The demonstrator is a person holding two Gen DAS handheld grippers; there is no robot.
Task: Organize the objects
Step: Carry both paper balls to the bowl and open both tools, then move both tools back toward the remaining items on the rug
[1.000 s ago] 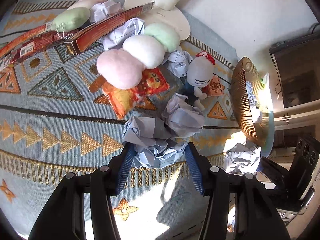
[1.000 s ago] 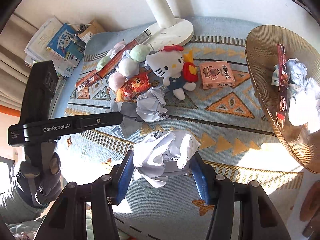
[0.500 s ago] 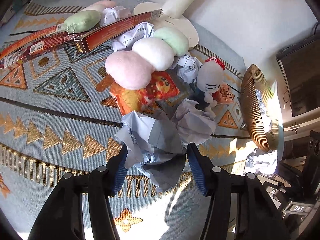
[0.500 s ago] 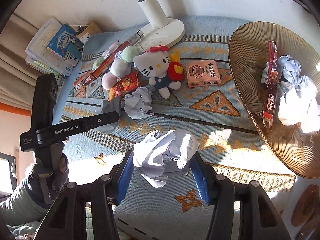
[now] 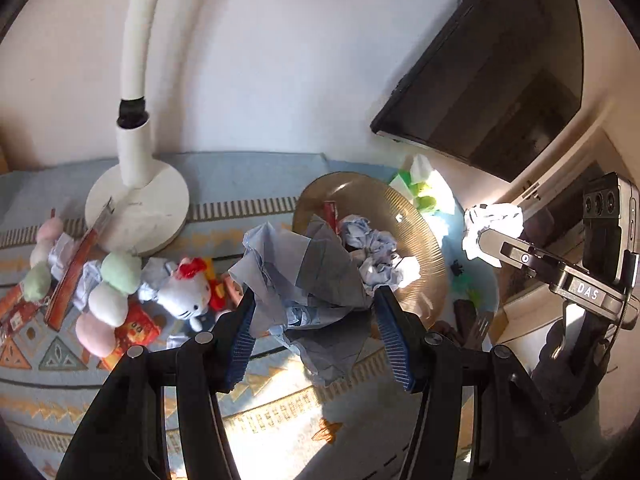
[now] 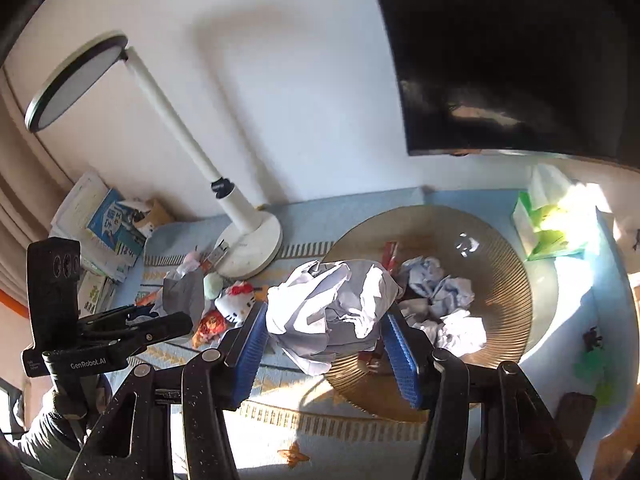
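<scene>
My left gripper point(image 5: 316, 320) is shut on a crumpled blue-grey paper wad point(image 5: 304, 276), held above the mat just left of the ribbed golden bowl point(image 5: 424, 236). In the right wrist view my right gripper point(image 6: 326, 342) is shut on a crumpled white paper wad point(image 6: 332, 308), raised at the bowl's point(image 6: 508, 264) near-left rim. Several paper balls point(image 6: 436, 284) and a red packet point(image 6: 389, 254) lie in the bowl. In the left wrist view the right gripper's body point(image 5: 560, 272) shows at the right edge, with its white wad point(image 5: 492, 222).
A white desk lamp point(image 6: 248, 246) stands at the back. Plush toys point(image 5: 108, 280), a cat doll point(image 5: 188, 294), snack packets point(image 5: 136, 326) and a long red box point(image 5: 76, 272) lie on the patterned mat. A green tissue pack point(image 6: 548, 220), books point(image 6: 108, 224) and a dark monitor point(image 6: 508, 52) border it.
Both grippers lifted their paper wads off the mat and swung toward the golden bowl; the views now tilt up to the wall, lamp and monitor.
</scene>
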